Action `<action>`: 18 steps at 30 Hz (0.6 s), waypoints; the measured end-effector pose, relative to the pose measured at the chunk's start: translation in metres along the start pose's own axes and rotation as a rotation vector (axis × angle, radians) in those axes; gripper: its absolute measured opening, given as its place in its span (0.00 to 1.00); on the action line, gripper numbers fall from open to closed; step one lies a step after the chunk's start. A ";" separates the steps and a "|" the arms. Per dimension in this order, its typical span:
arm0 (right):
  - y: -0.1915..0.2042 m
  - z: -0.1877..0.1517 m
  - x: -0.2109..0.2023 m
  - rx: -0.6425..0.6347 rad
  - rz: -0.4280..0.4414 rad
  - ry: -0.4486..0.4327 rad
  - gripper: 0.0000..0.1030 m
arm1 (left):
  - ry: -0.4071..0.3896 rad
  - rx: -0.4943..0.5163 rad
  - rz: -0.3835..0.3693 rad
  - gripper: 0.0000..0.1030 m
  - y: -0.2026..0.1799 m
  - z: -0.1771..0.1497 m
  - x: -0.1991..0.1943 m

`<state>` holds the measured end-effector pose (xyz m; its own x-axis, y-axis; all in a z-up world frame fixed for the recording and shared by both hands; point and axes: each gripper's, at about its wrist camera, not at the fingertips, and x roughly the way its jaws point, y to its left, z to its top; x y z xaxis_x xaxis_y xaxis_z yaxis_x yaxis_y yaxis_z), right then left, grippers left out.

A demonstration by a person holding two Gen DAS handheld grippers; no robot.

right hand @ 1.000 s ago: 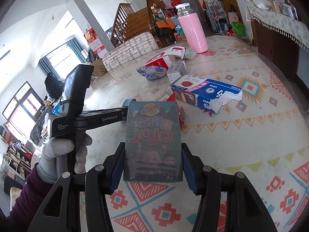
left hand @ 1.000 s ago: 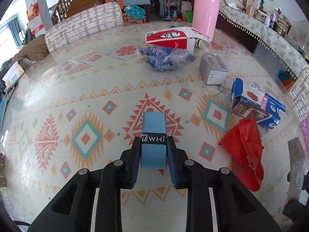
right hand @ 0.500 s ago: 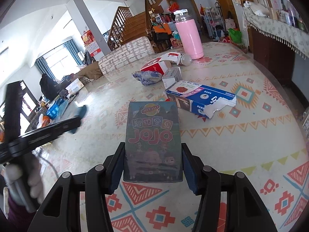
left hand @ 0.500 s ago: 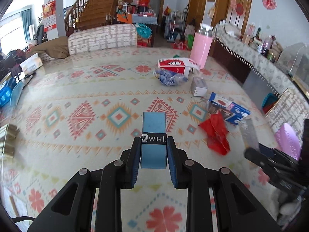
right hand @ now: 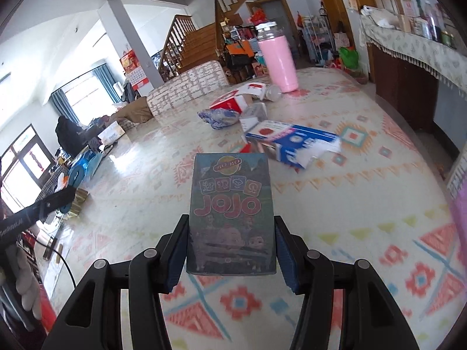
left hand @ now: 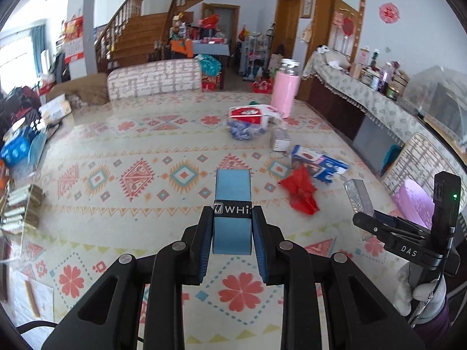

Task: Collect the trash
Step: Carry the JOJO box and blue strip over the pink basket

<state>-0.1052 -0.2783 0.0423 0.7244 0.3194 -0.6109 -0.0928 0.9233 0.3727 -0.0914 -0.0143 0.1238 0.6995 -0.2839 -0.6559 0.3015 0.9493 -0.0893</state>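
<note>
My left gripper (left hand: pixel 232 214) is shut on a slim blue box (left hand: pixel 232 195) with a black band, held above the patterned table (left hand: pixel 122 204). My right gripper (right hand: pixel 231 221) is shut on a dark "JOJO" carton (right hand: pixel 231 213); the carton (left hand: pixel 358 197) also shows as a silvery edge at the right of the left wrist view. Trash lies farther back on the table: a red plastic bag (left hand: pixel 300 192), a torn blue and white box (left hand: pixel 319 164), a small grey box (left hand: pixel 280 143), a crumpled blue wrapper (left hand: pixel 242 129) and a red and white carton (left hand: pixel 248 113).
A tall pink bottle (left hand: pixel 284 90) stands at the table's far edge. A chair back (left hand: pixel 154 80) is behind the table, a pink chair (left hand: pixel 414 204) at the right. Boxes and clutter (left hand: pixel 20 145) crowd the left edge. A cloth-covered sideboard (left hand: pixel 364 93) runs along the right wall.
The left gripper has risen and pulled back from the trash pile, so more of the table and room shows. The right gripper has shifted slightly. Both grips are unchanged.
</note>
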 end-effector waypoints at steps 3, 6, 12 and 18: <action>-0.015 -0.005 -0.020 0.014 -0.037 -0.011 0.57 | -0.023 0.039 -0.035 0.25 -0.020 0.002 -0.009; -0.037 -0.006 -0.040 0.053 -0.058 -0.021 0.57 | -0.035 0.077 -0.081 0.25 -0.045 0.007 -0.013; -0.084 -0.009 -0.086 0.121 -0.117 -0.066 0.57 | -0.030 0.157 -0.187 0.25 -0.103 0.018 -0.010; -0.134 -0.009 -0.131 0.176 -0.215 -0.117 0.57 | -0.003 0.219 -0.285 0.25 -0.161 0.027 0.007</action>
<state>-0.1940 -0.4421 0.0660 0.7891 0.0844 -0.6085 0.1838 0.9127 0.3650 -0.1175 -0.1727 0.1535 0.5686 -0.5339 -0.6258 0.6166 0.7802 -0.1053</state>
